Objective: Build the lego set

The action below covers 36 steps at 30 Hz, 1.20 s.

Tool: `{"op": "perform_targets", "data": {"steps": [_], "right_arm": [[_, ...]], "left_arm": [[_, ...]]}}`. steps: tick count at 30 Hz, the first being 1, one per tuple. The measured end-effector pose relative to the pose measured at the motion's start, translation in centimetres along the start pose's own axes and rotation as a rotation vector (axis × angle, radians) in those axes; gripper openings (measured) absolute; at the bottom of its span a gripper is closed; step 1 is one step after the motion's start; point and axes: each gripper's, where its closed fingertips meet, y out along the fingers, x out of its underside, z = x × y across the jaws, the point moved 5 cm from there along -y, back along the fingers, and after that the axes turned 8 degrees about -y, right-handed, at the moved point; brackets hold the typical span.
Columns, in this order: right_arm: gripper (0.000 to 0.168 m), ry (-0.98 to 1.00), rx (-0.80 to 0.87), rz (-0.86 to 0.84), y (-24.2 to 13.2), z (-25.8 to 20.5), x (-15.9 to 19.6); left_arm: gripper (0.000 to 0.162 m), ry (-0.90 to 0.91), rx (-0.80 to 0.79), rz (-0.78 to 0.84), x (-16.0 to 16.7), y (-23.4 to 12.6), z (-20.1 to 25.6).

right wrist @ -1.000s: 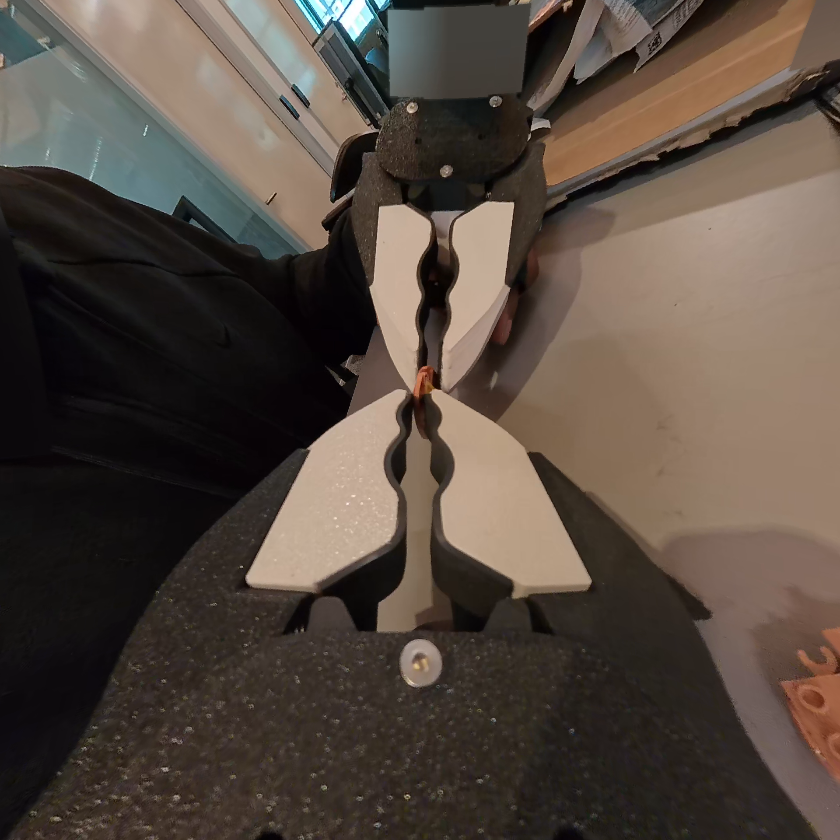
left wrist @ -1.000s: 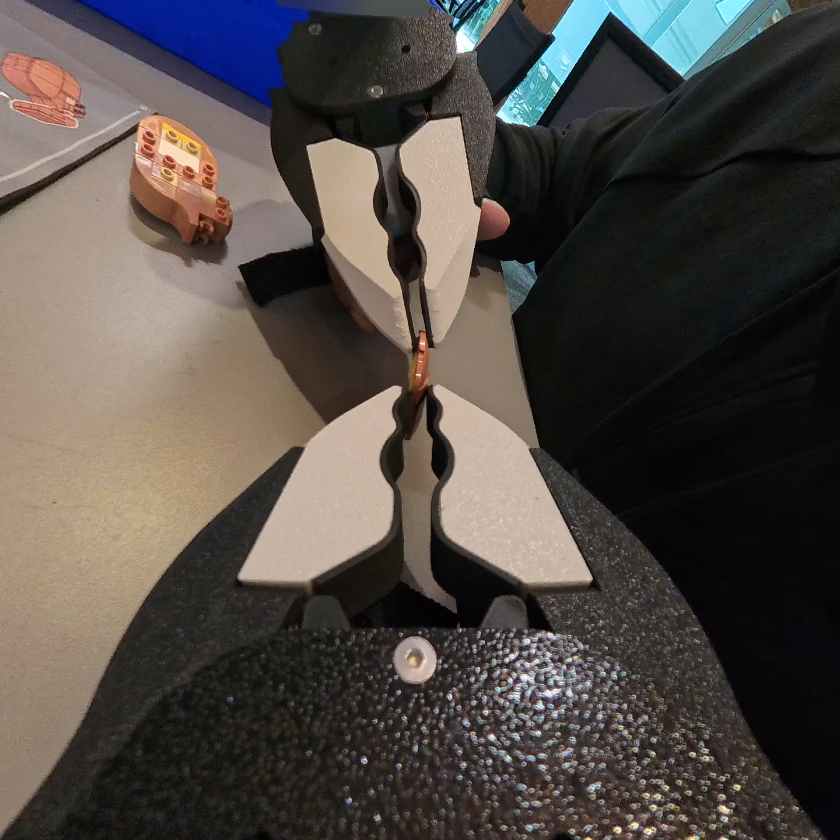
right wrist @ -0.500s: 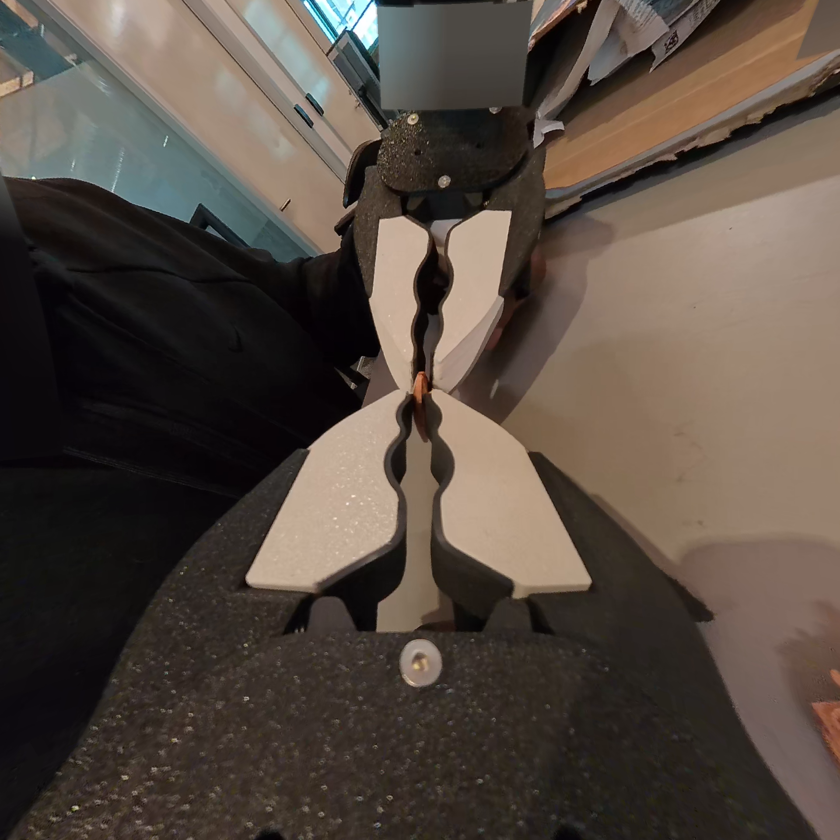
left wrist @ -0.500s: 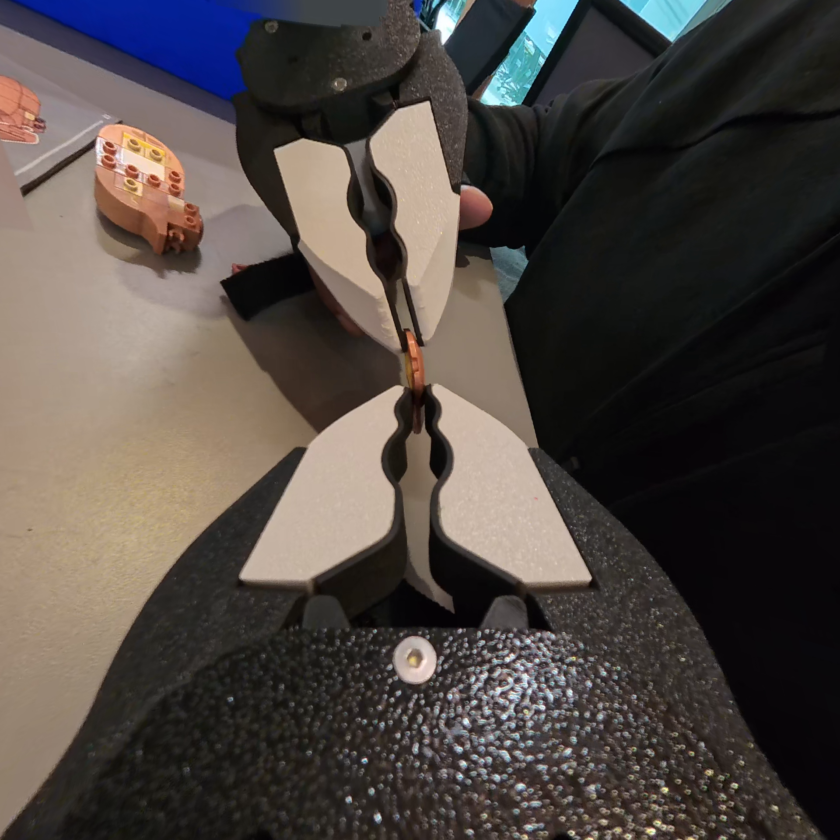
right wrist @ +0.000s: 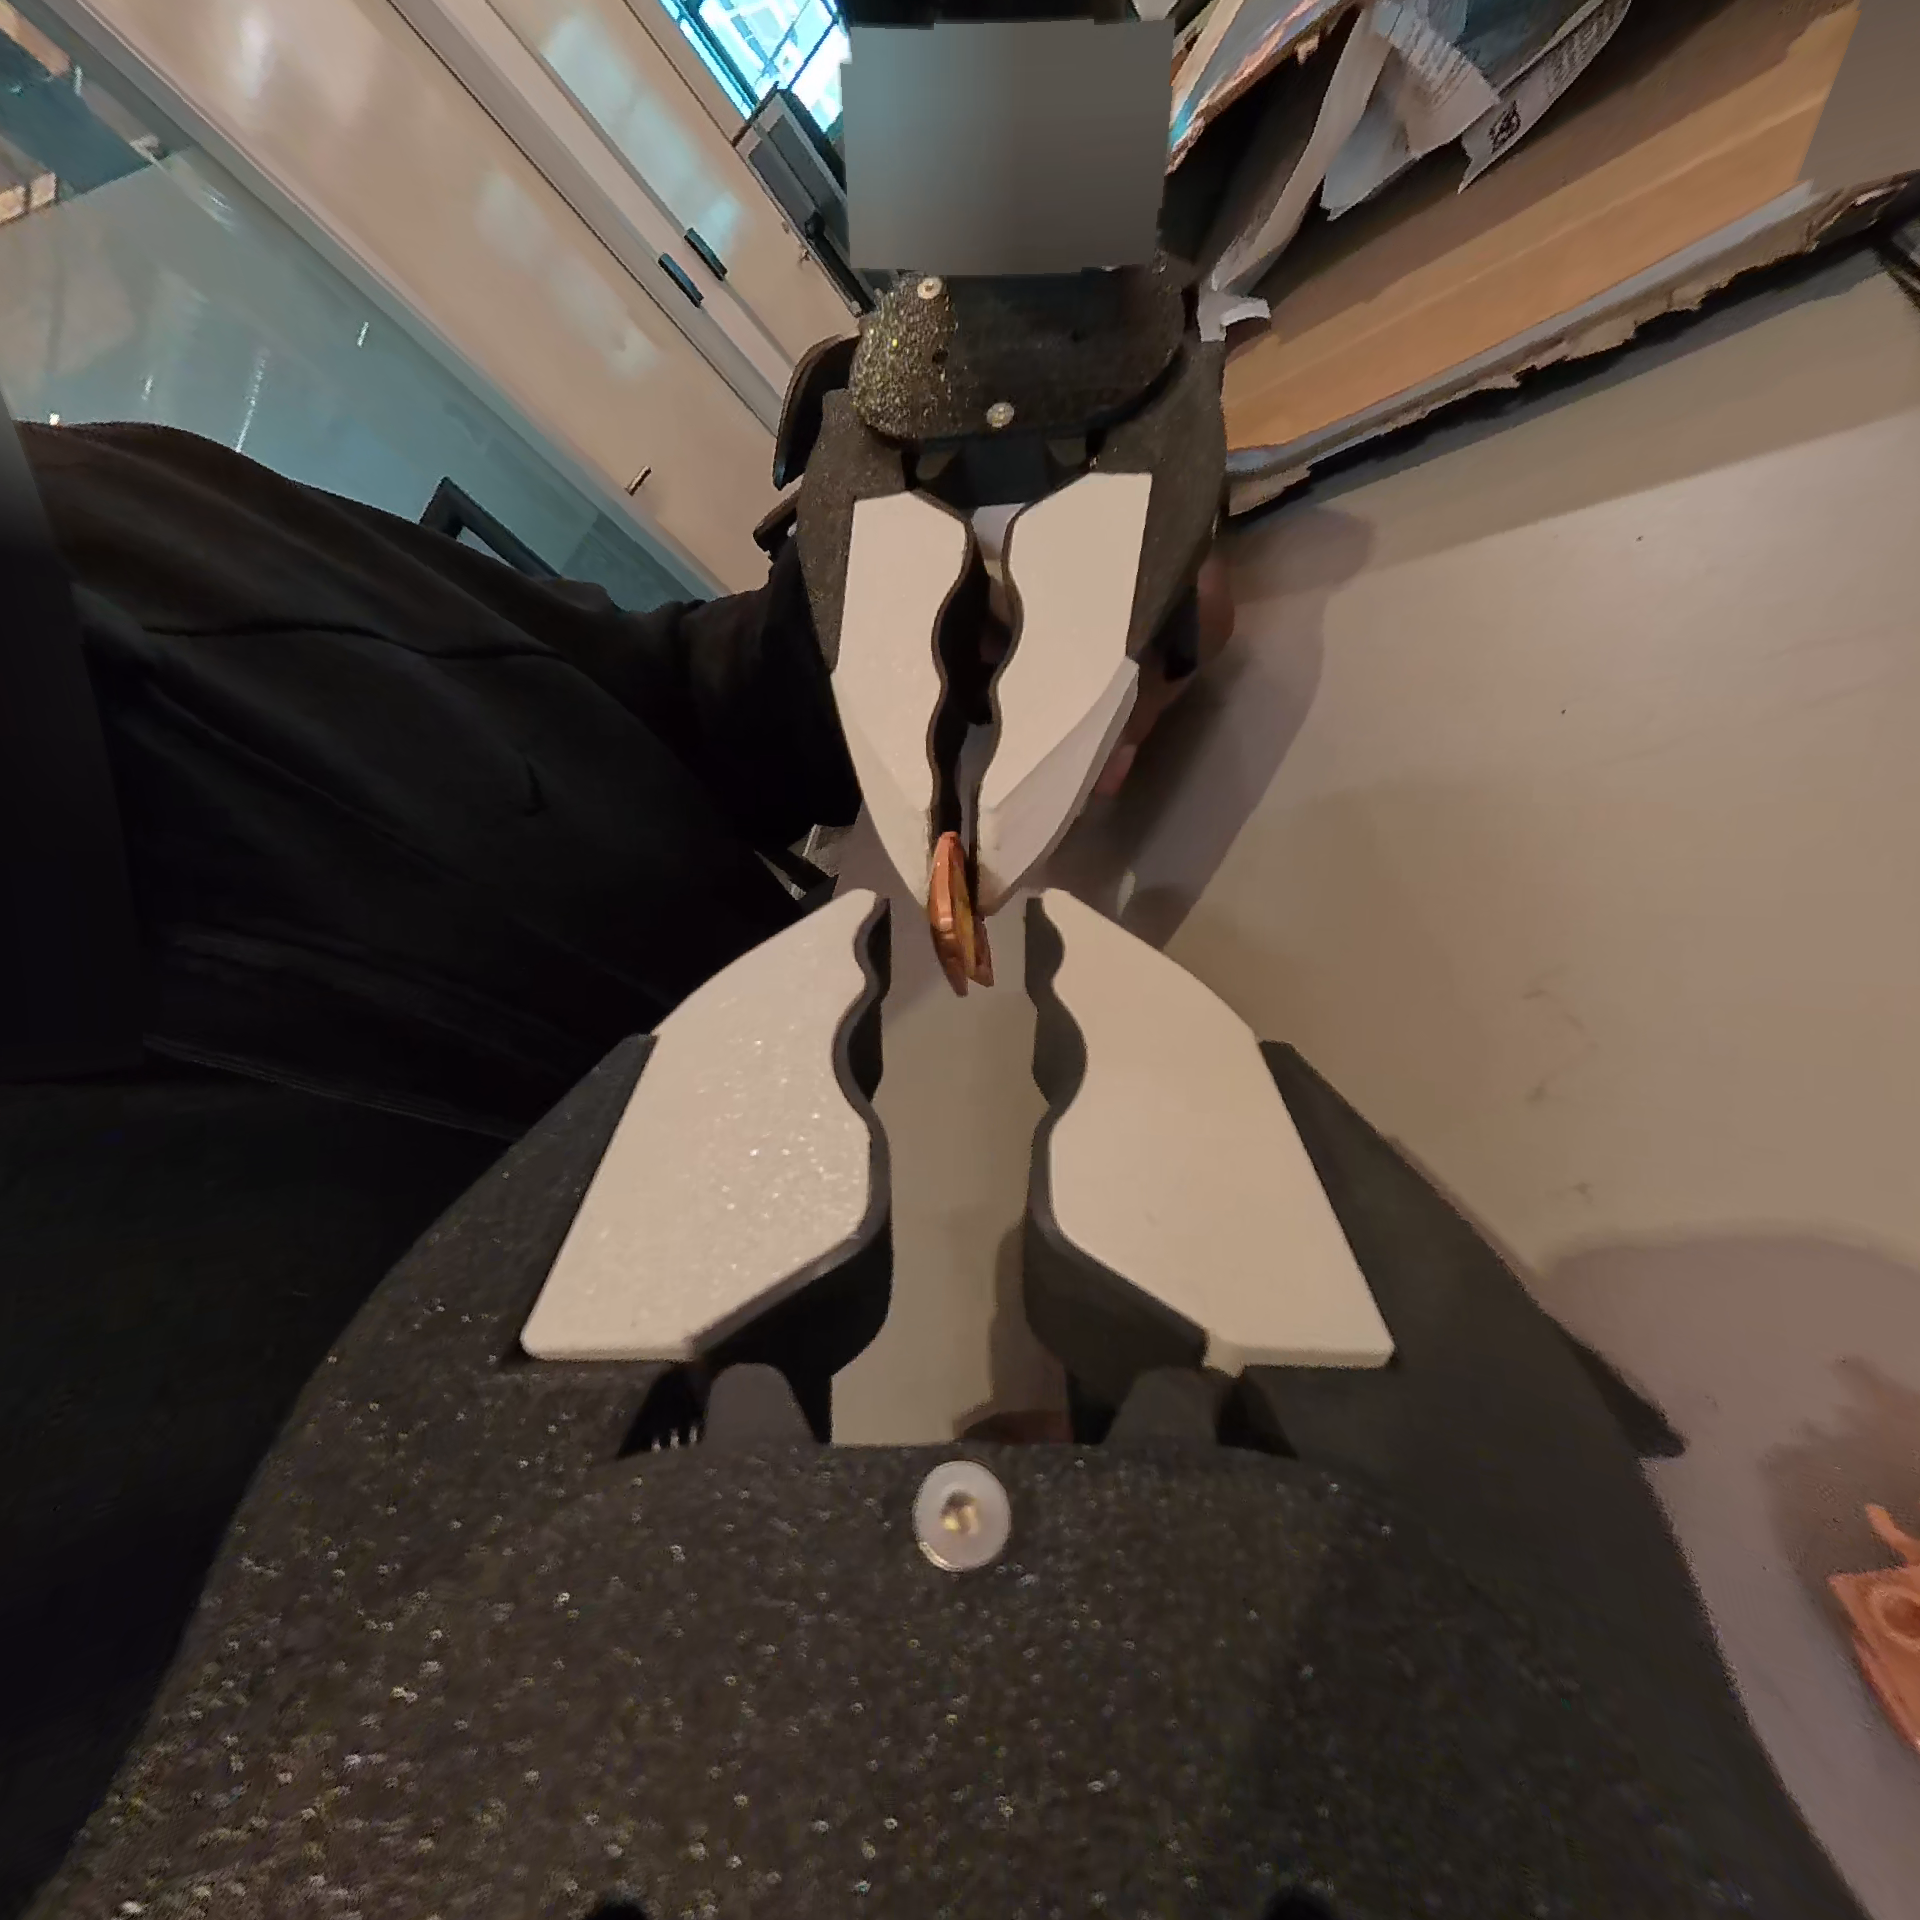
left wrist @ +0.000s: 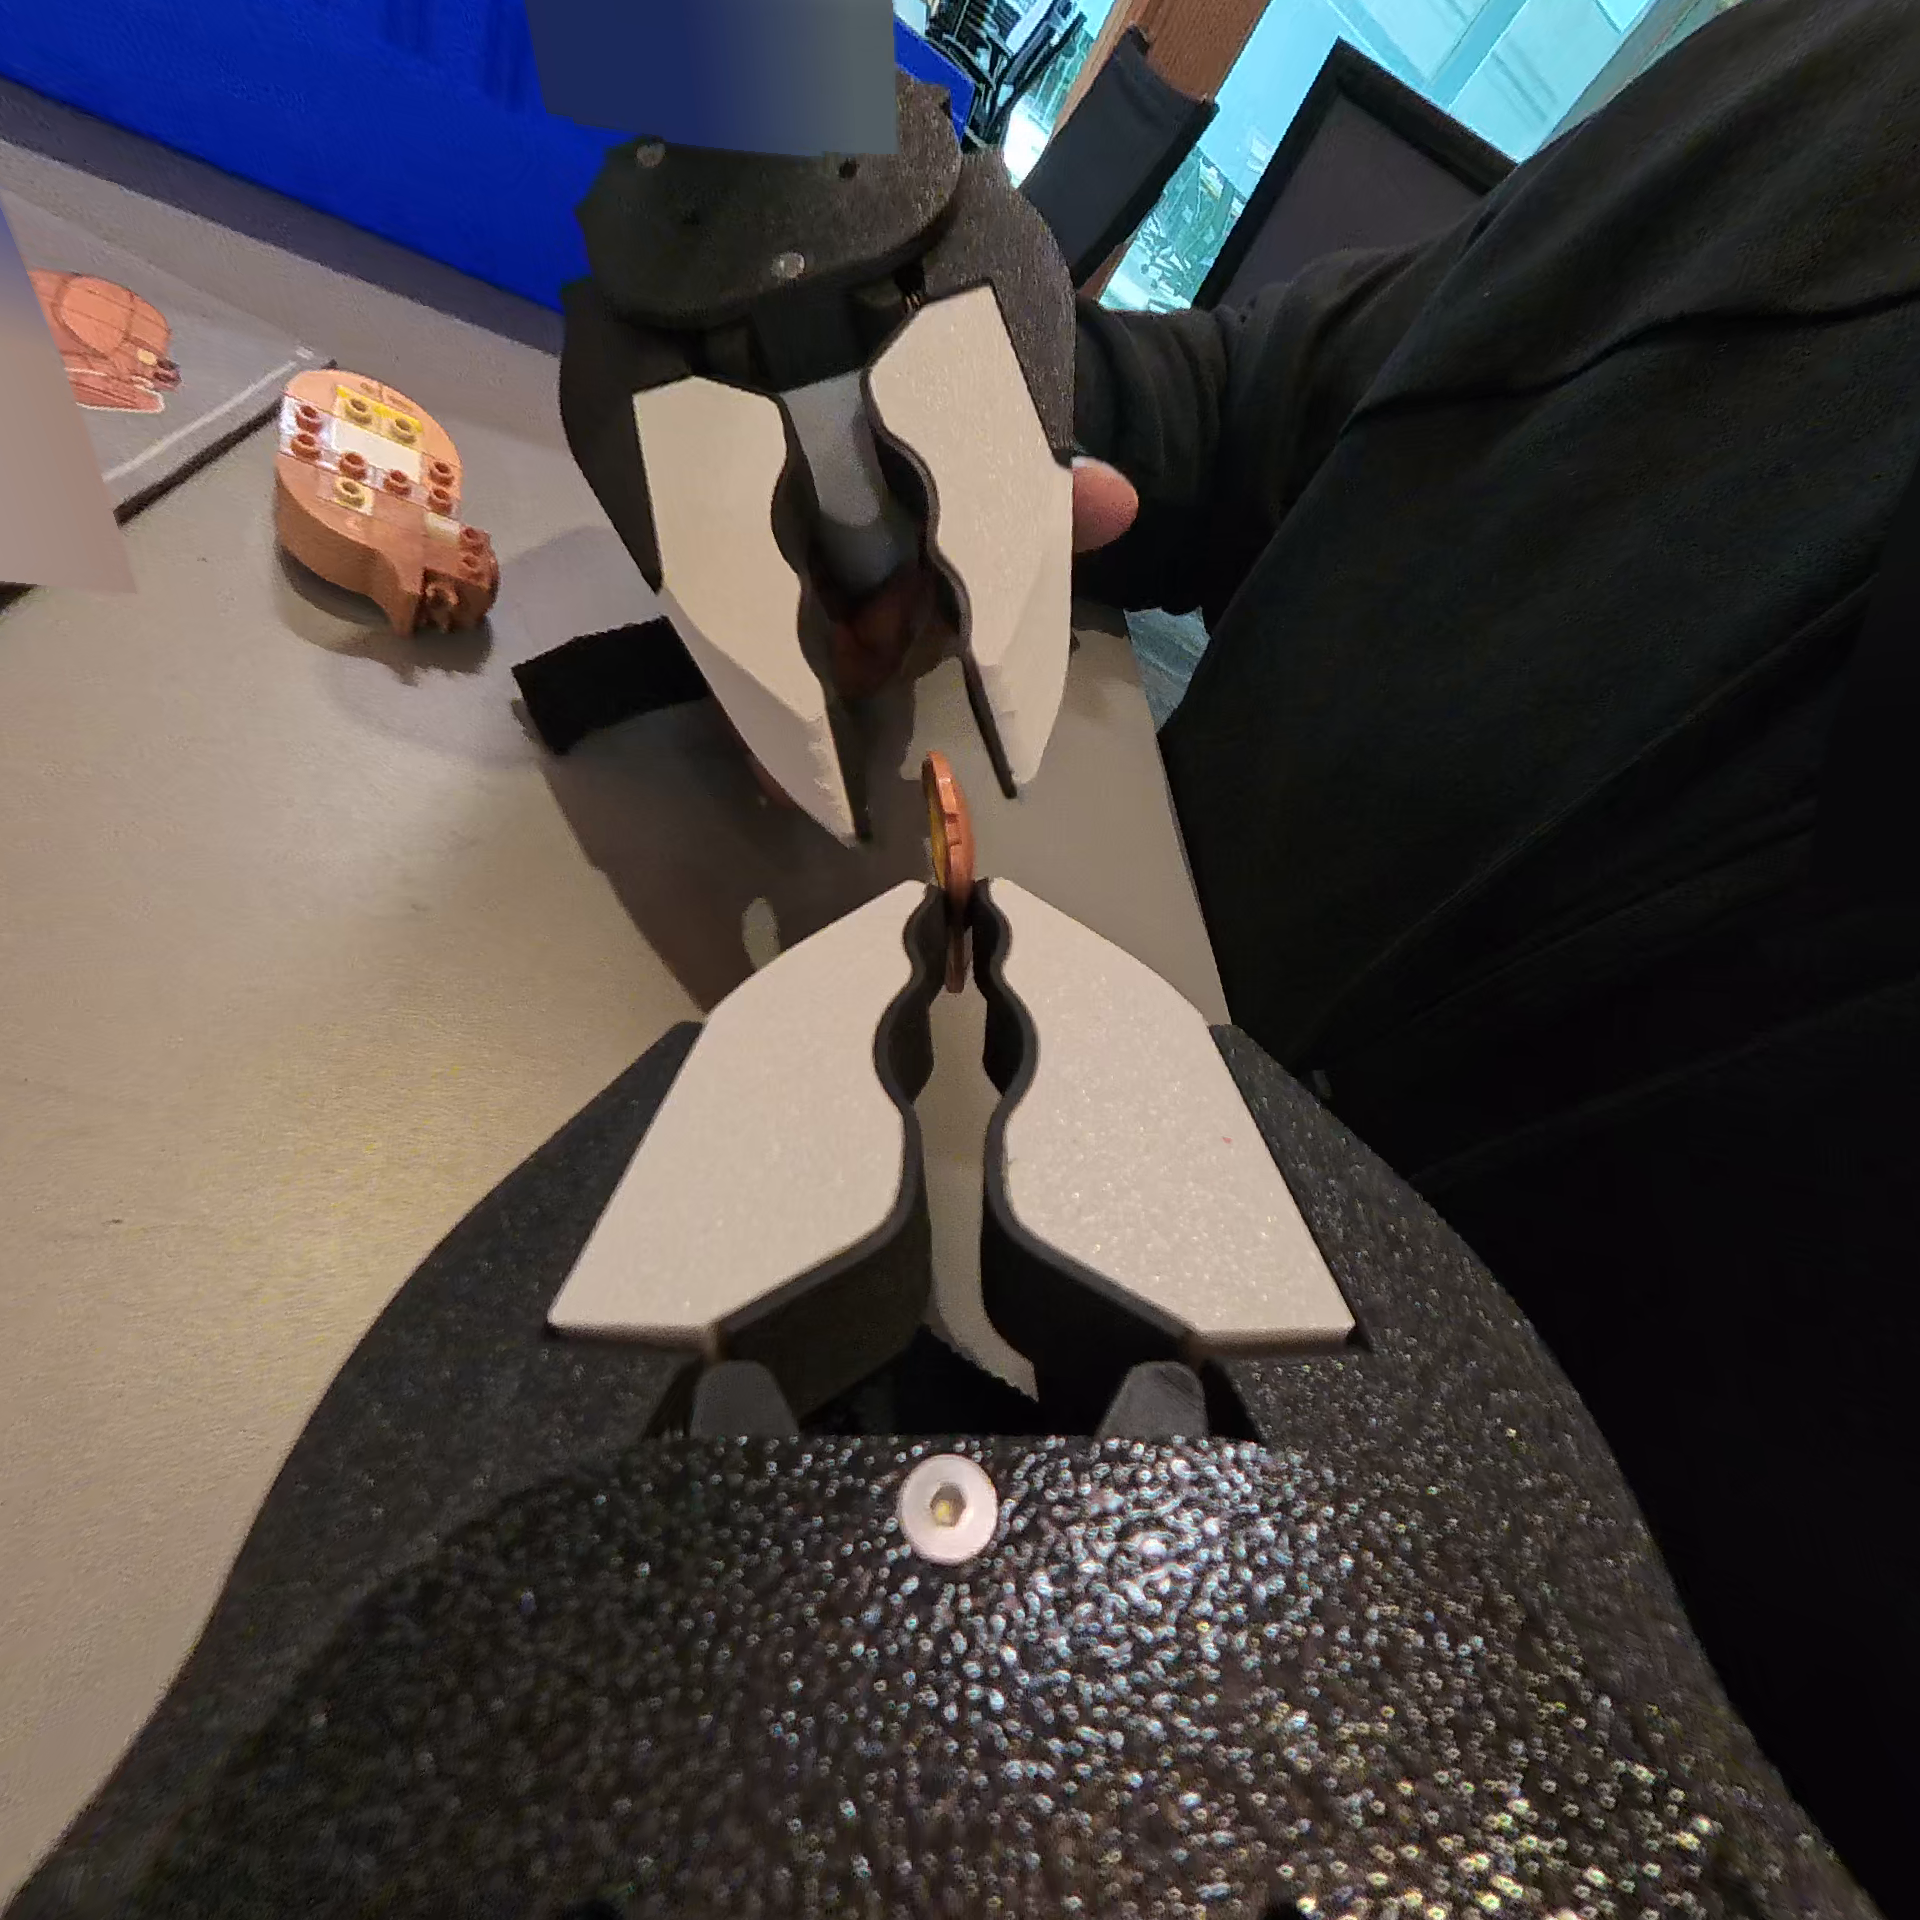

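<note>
currently, the left gripper [left wrist: 958, 888] is pinching a thin round brown lego piece [left wrist: 948, 831] edge-on between its closed fingertips, well above the grey tabletop [left wrist: 260, 935]. the right gripper [left wrist: 933, 810] is facing it tip to tip with its jaws spread to either side of the piece and not touching it; the right wrist view is showing the same gap, with the piece [right wrist: 956, 920] sitting between the parted right fingers [right wrist: 1132, 1122].

the piece is judged to be light, stiff and smooth-faced, so it is likely to twist or slip if gripped only by its rim; taking it across its flat faces, as the left gripper is doing, looks safest.

a partly built brown model [left wrist: 374, 499] is lying on the tabletop toward its far left side, beside the corner of an instruction sheet [left wrist: 135, 364], with open surface between it and the grippers. another brown part [right wrist: 1881, 1652] is showing at the right edge of the right wrist view. the near table edge is running just beside a person's dark sleeve [left wrist: 1558, 520], so room on that side is tight and a dropped piece could fall off there.
</note>
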Motion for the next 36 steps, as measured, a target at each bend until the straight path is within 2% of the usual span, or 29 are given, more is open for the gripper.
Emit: {"op": "perform_targets", "data": {"steps": [7, 16, 25, 36], "right_arm": [[0.026, -0.042, 0.082, -0.002, 0.3, -0.1, 0.3], [0.008, -0.061, 0.125, 0.007, 0.6, 0.0, 0.3], [0.006, -0.066, 0.087, -0.021, 0.7, -0.3, 0.6], [0.006, -0.111, -0.019, -0.071, 0.8, -1.3, 1.1]], "left_arm": [[0.004, 0.024, -0.05, 0.042, -0.3, -0.3, -0.2], [0.004, 0.039, -0.078, 0.036, -0.4, 0.0, -0.3], [0.004, 0.059, -0.066, 0.001, -0.1, 0.3, -0.1], [0.004, 0.067, 0.027, -0.047, 0.3, 0.9, 0.9]]}}
